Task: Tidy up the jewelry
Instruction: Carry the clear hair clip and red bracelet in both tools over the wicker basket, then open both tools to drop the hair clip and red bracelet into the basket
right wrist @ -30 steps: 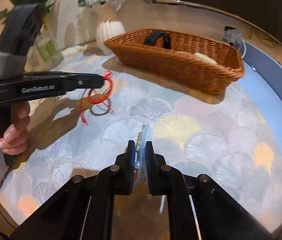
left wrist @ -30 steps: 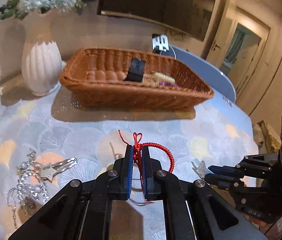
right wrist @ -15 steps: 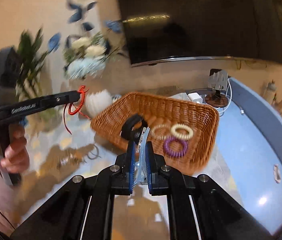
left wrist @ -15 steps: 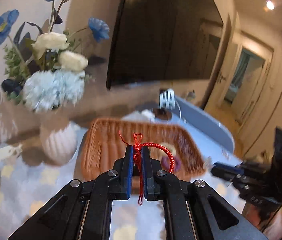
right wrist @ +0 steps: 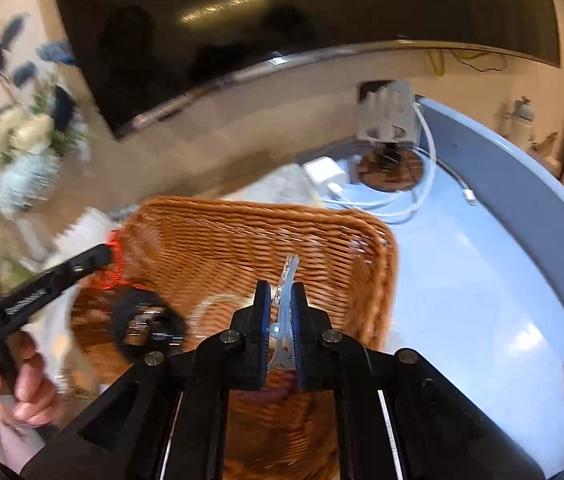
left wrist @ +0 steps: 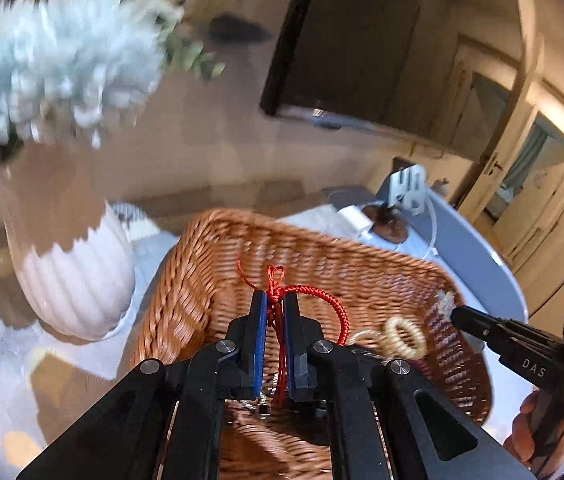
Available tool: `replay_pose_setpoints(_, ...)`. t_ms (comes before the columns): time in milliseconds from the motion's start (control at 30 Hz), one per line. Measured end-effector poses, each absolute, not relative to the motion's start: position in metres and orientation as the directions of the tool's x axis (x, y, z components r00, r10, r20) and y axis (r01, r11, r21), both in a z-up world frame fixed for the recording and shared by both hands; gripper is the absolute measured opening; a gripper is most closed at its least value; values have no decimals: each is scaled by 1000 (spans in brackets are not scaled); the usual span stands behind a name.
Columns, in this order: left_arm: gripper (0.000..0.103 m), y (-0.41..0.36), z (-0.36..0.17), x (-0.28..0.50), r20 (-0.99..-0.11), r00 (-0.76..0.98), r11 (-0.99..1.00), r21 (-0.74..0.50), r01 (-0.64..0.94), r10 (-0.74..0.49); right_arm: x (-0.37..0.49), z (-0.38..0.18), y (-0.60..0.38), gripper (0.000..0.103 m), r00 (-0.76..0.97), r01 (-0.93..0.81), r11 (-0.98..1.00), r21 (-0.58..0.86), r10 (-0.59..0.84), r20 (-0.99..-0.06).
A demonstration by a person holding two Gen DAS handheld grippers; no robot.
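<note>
Warm beige walls and a dark screen fill the upper part of both views; below them a pale blue table [right wrist: 482, 288] carries a brown wicker basket [left wrist: 362, 276] at centre frame. In the left wrist view the left gripper [left wrist: 273, 300] is clamped on a red cord bracelet [left wrist: 324, 300] — its knotted strands run lengthwise between the blue pads, up the frame, and the loop arcs out to the right over the basket. A cream hair ring [left wrist: 404, 336] lies in the basket at lower right of centre. A white ribbed vase [left wrist: 78, 276] stands at left, just beside the basket. In the right wrist view the right gripper [right wrist: 281, 300] is pinched on a clear hair clip [right wrist: 287, 276], long axis pointing up-frame and leaning slightly right, above the basket's interior. A black band [right wrist: 148, 324] — blurred — lies in the basket at lower left.
</note>
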State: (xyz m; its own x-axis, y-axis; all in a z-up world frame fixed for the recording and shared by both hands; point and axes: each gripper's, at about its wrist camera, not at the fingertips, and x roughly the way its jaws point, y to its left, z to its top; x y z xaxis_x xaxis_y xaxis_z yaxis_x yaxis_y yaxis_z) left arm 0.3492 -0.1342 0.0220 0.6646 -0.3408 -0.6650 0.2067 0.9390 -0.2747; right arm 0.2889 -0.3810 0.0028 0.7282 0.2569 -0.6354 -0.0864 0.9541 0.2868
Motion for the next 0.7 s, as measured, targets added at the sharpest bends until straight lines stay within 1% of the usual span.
replay_pose_setpoints(100, 8, -134, 14, 352, -680, 648, 938, -286, 197, -343, 295, -8, -387, 11, 713, -51, 952, 300, 245, -657)
replay_pose_setpoints(167, 8, -135, 10, 354, -685, 640, 936, -288, 202, -348, 297, -13, -388, 11, 695, -51, 958, 284, 238, -679)
replay_pose_setpoints(267, 8, -141, 8, 351, -696, 635, 942, -260, 212, -335, 297, -14, -388, 11, 693, -53, 960, 273, 233, -682)
replay_pose_setpoints(333, 8, -144, 7, 350, -708, 623, 943, -252, 215, -332, 296, -12, -389, 12, 691, -62, 953, 296, 255, -676)
replay_pose_setpoints(400, 10, -144, 9, 349, -713, 605, 935, -272, 228, -355, 295, -12, -393, 12, 686, -66, 939, 338, 289, -668)
replay_pose_setpoints(500, 15, -144, 19, 339, -690, 628, 933, -275, 233, -361, 289, -9, -400, 13, 685, -56, 929, 366, 302, -663)
replay_pose_setpoints(533, 21, -142, 24, 334, -683, 632, 930, -282, 234, -366, 284, -7, -403, 14, 681, -51, 925, 377, 309, -664)
replay_pose_setpoints(567, 31, -141, 28, 329, -676, 635, 927, -292, 236, -374, 280, -5, -404, 15, 681, -45, 924, 379, 306, -666)
replay_pose_setpoints(600, 37, -139, 33, 323, -666, 640, 923, -304, 237, -384, 273, -2, -406, 15, 683, -39, 924, 380, 302, -665)
replay_pose_setpoints(633, 50, -136, 39, 314, -653, 649, 920, -312, 239, -390, 266, 2, -407, 17, 687, -40, 922, 384, 304, -660)
replay_pose_setpoints(667, 54, -133, 46, 305, -640, 661, 919, -314, 239, -391, 259, 6, -408, 19, 690, -45, 918, 393, 313, -653)
replay_pose_setpoints(700, 54, -131, 53, 295, -630, 672, 919, -310, 243, -390, 250, 10, -409, 26, 693, -51, 912, 406, 325, -643)
